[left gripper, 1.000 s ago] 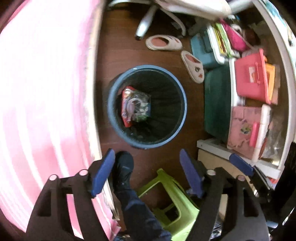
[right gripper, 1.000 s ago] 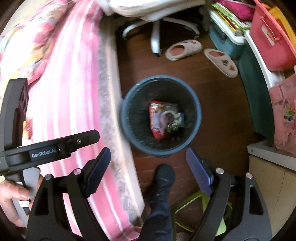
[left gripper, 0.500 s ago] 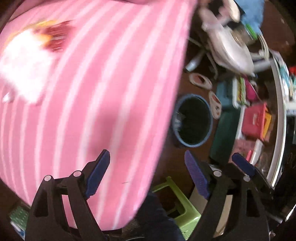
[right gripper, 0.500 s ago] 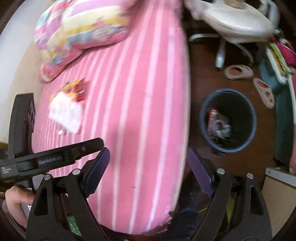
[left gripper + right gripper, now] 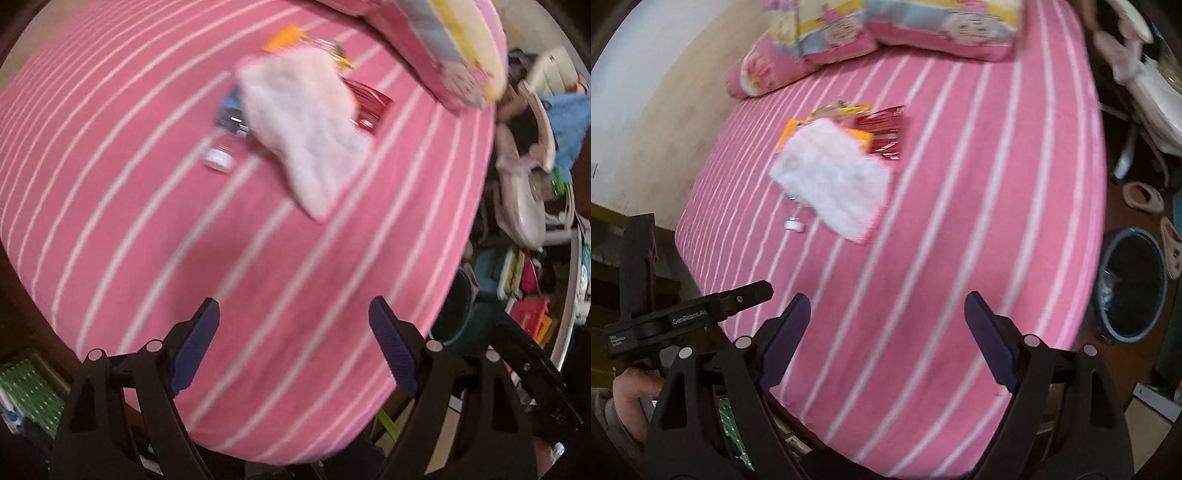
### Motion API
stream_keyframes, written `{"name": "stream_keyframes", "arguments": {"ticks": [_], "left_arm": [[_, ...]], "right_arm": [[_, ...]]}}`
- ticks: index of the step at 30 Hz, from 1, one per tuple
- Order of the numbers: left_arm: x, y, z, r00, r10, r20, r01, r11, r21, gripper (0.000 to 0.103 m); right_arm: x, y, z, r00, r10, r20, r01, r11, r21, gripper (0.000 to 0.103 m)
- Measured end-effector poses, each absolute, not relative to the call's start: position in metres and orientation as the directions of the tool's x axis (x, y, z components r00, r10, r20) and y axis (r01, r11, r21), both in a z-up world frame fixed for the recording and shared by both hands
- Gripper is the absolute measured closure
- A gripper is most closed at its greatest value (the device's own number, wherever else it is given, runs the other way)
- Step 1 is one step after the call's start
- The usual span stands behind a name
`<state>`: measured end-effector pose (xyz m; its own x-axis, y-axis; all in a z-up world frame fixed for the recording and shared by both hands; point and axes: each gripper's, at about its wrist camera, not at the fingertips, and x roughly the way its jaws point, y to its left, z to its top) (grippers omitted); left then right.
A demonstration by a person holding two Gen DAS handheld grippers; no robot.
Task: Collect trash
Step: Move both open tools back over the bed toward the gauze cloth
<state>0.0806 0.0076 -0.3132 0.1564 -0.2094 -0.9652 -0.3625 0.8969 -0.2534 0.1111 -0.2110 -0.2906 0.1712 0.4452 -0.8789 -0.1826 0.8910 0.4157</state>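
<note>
While both claws, left gripper (image 5: 293, 345) and right gripper (image 5: 886, 339), gape empty (nothing between jaws), the fluffy white cloth-topped heap of snack wrappers (image 5: 831, 177) lies well ahead, upper-centre of frame, long axis slanting lower right.

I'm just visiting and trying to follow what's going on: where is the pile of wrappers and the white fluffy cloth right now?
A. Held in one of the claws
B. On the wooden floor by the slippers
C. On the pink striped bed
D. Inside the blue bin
C: the white fluffy cloth lies over the wrappers on the pink striped bed, apart from the blue bin; both claws stand open with nothing between them.
</note>
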Motion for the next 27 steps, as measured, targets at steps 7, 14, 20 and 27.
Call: {"name": "stream_keyframes", "arguments": {"ticks": [7, 14, 20, 27], "left_arm": [[0.095, 0.056, -0.335, 0.178, -0.197, -0.964, -0.386, 0.887, -0.252, 0.023], [0.131, 0.08, -0.368, 0.166, -0.198, -0.966, -0.376, 0.893, -0.248, 0.023], [0.171, 0.096, -0.407, 0.147, -0.198, -0.969, -0.336, 0.912, -0.237, 0.023], [0.198, 0.097, -0.443, 0.094, -0.208, -0.974, -0.262, 0.938, -0.226, 0.038]], "right_arm": [[0.136, -0.148, -0.311, 0.13, 0.44, -0.889, -0.244, 0.883, 0.401, 0.018], [0.172, -0.099, -0.348, 0.071, 0.413, -0.908, -0.279, 0.882, 0.379, 0.018], [0.202, -0.067, -0.389, 0.02, 0.376, -0.926, -0.294, 0.888, 0.354, 0.018], [0.219, -0.041, -0.438, -0.051, 0.308, -0.95, -0.328, 0.893, 0.307, 0.023]]}}
